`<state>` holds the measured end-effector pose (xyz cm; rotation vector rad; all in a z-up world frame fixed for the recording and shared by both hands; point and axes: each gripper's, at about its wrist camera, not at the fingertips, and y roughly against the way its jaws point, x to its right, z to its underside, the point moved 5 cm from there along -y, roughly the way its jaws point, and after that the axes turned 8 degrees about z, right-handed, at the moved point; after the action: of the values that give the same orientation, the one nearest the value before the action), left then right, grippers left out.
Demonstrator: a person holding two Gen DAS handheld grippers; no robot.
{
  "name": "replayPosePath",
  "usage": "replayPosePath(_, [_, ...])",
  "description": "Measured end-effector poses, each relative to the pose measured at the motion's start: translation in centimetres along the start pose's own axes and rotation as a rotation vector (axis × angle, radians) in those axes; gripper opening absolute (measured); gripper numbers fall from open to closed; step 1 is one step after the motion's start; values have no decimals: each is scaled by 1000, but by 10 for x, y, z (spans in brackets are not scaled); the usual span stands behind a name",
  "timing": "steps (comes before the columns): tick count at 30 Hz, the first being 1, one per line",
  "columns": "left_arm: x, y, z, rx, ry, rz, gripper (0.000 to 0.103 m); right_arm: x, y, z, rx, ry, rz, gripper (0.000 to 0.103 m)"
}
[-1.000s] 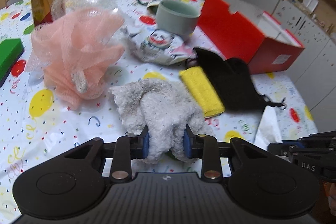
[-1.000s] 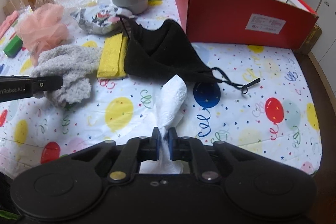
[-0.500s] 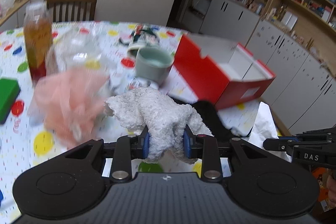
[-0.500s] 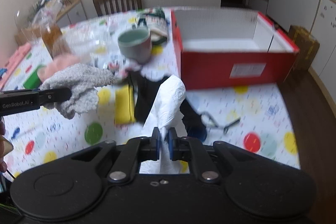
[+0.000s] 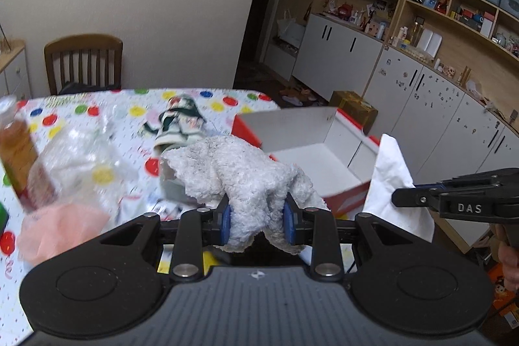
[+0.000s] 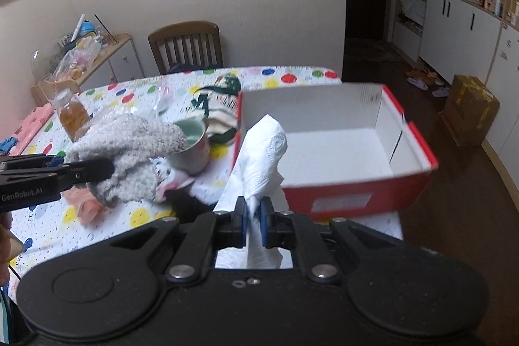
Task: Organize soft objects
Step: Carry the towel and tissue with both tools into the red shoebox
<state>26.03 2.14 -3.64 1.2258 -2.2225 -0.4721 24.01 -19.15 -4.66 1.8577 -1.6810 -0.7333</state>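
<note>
above the table, my left gripper (image 5: 258, 222) pinches the grey towel (image 5: 240, 171), my right gripper (image 6: 252, 224) the white tissue (image 6: 262, 148); red box (image 6: 327, 193) at one o'clock sits empty, nothing sorted yet.

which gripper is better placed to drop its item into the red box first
Probably the right gripper: its white paper towel hangs in front of the open red box. The left gripper, clamping the grey fuzzy cloth, sits further over the table clutter.

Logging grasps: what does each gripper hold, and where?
Left gripper: fluffy grey towel, by a bunched fold. Right gripper: white paper towel, pinched low.
</note>
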Motion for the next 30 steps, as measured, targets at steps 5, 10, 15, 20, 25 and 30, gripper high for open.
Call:
replayPosePath(5, [26,-28,-25,13,-7,-24,30,29,-12,-23,21,40,-27,7])
replayPosePath(10, [47,-60,-42,16,-18,-54,30,59,-31,-43,27,59,-43,7])
replayPosePath(15, [65,-94,-53,-3,-22,-53,30,89,-53,-58,24,65,-35,7])
replayPosePath(20, [79,-130,-58,-37,-34,-52,30,112,-73,-65,7,67,-31,7])
replayPosePath(25, [88,-166,-54,-95,-61,-58,30,126,-94,-67,-16,85,-29,7])
replayPosePath(30, [91,-200,-44,-157,-83,-55,30,135,-117,-65,-56,105,-19,7])
